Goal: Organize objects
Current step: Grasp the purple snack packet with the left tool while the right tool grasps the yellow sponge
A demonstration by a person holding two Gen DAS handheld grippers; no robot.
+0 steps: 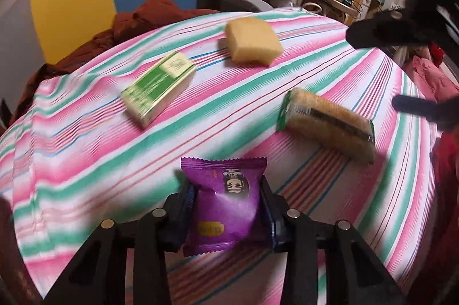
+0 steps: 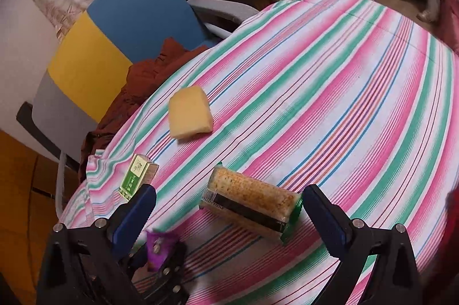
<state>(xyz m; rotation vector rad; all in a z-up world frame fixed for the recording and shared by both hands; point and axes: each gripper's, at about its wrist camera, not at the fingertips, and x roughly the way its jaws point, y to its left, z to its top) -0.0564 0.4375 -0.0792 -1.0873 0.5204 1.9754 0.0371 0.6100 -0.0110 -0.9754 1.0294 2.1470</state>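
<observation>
The left gripper (image 1: 226,207) is clamped on a purple foil snack packet with a cartoon face (image 1: 225,204), its two fingers pressing the packet's sides at the lower middle of the left wrist view; the packet looks lifted a little above the pink, green and white striped tablecloth (image 1: 86,161). The right gripper (image 2: 229,201) has its fingers spread wide with nothing between them.

In the right wrist view, the clear-wrapped block of toasted crackers with green end flaps and a dark band (image 2: 252,207) lies on the cloth in the lower middle of the frame, in the gap between the spread fingers and slightly ahead of them. Its long axis runs from upper left to lower right, slanted across the line joining the fingertips rather than square to it. So the right gripper is plainly the nearer one for this pack, and I judge that a slight twist would be needed before closing across its narrow width.

Further off, a green and pale yellow cardboard box (image 1: 157,90) lies left of centre in the left view, and a pale yellow sponge block (image 1: 252,41) sits toward the upper middle, well apart from both grippers.
</observation>
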